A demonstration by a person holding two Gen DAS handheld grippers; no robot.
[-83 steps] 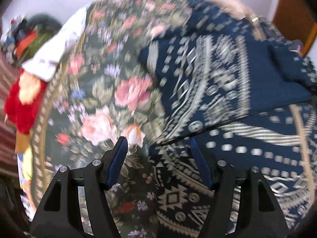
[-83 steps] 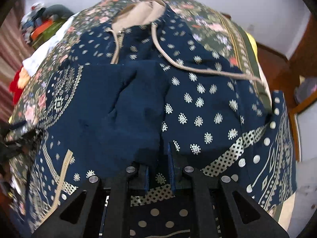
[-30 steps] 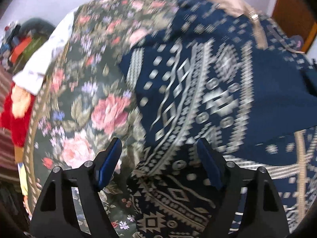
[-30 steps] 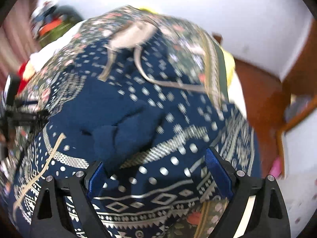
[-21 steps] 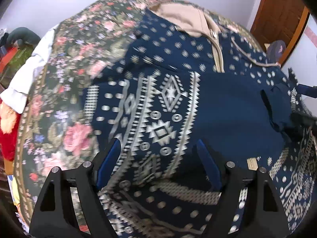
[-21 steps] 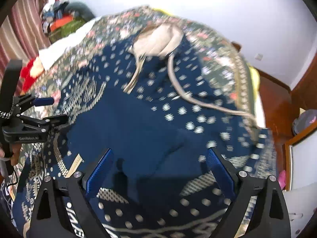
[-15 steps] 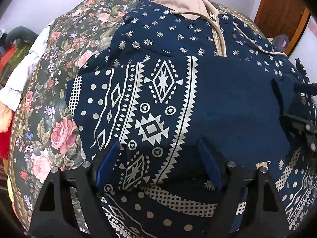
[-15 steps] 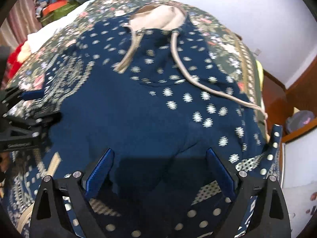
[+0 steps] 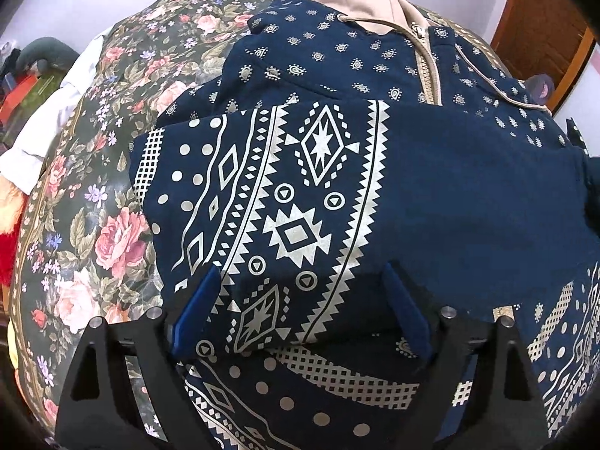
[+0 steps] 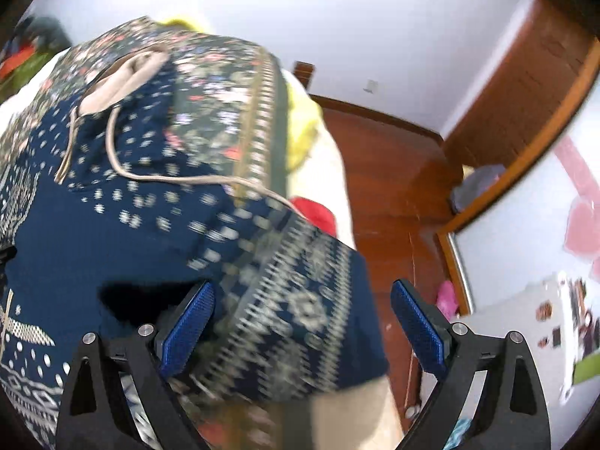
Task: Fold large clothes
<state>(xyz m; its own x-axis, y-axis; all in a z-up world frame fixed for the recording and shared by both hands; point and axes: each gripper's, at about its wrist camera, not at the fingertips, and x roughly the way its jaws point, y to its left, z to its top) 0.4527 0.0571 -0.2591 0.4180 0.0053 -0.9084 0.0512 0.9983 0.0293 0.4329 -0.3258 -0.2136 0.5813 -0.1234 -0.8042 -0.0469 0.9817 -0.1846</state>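
A large navy hoodie (image 9: 431, 195) with white geometric print and a beige hood (image 9: 352, 3) lies spread on a floral bedspread (image 9: 112, 157). Its left sleeve (image 9: 285, 202) is folded across the chest. My left gripper (image 9: 300, 300) is open and empty, just above the folded sleeve's lower edge. My right gripper (image 10: 303, 318) is open and empty over the hoodie's right sleeve (image 10: 300, 300), which hangs at the bed's right edge. The hood (image 10: 123, 75) and a beige drawstring (image 10: 161, 178) show in the right wrist view.
White cloth (image 9: 45, 138) and red fabric (image 9: 5, 255) lie at the bed's left edge. A wooden door (image 9: 540, 22) stands at the far right. The right wrist view shows wooden floor (image 10: 390, 195), a yellow item (image 10: 303, 120) and a red item (image 10: 315, 213) beside the bed.
The right gripper opened, let go of the navy fabric and swung right to the bed's edge. The left gripper moved from the bedspread onto the folded sleeve and stayed open.
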